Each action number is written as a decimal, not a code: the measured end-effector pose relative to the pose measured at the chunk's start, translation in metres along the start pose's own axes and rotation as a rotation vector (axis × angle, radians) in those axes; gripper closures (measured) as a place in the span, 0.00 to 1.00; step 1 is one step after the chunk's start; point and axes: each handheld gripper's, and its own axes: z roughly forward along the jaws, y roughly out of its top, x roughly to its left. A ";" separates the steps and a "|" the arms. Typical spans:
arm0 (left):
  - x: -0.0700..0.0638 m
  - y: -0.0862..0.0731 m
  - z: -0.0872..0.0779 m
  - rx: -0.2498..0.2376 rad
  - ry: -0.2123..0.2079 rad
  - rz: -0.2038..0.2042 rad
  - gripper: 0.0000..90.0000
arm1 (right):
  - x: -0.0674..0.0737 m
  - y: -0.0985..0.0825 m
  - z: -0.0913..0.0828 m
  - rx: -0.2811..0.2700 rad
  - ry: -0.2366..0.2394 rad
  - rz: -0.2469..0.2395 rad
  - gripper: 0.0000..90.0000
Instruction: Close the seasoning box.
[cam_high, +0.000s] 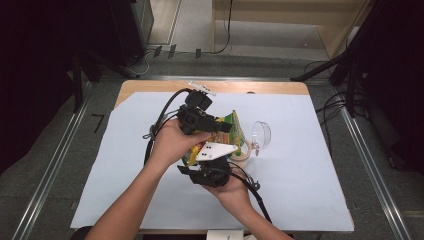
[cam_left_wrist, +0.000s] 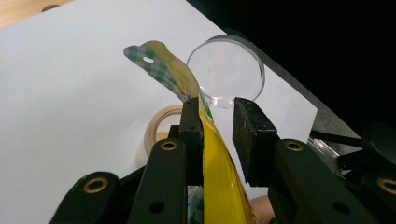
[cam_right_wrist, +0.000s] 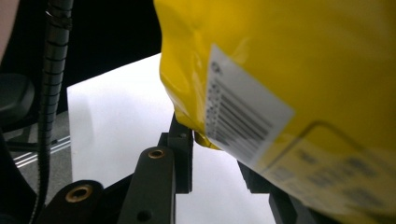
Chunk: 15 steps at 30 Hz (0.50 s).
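Yellow-and-green crinkly plastic snack pouch (cam_high: 231, 131) held up off the white-covered counter (cam_high: 310, 190), between both hands, above a roll of beige tape (cam_high: 243, 154) and beside a clear round plastic lid (cam_high: 261, 134). Left claw (cam_left_wrist: 219, 135): jaws apart, pouch edge lying against one pad only. Right claw (cam_right_wrist: 215, 154): bottom corner sits between its jaws; clamped or not, cannot tell. Advice: seat the film squarely between pads before squeezing; keep the pouch taut, not twisted.

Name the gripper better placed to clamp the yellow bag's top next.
Left. The left gripper has the upper part of the yellow bag between its jaws, against one pad, a gap at the other; closing should suffice. The right gripper sits at the bag's lower corner.
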 end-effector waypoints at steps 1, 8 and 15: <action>-0.001 0.000 0.000 -0.001 0.000 -0.002 0.82 | 0.000 0.000 0.000 -0.001 0.000 -0.002 0.79; -0.005 0.000 -0.002 -0.005 0.001 0.005 0.82 | 0.000 0.000 -0.001 -0.009 0.003 0.000 0.79; 0.001 0.002 -0.003 -0.011 -0.007 -0.012 0.82 | 0.001 0.005 -0.002 -0.009 0.011 0.006 0.79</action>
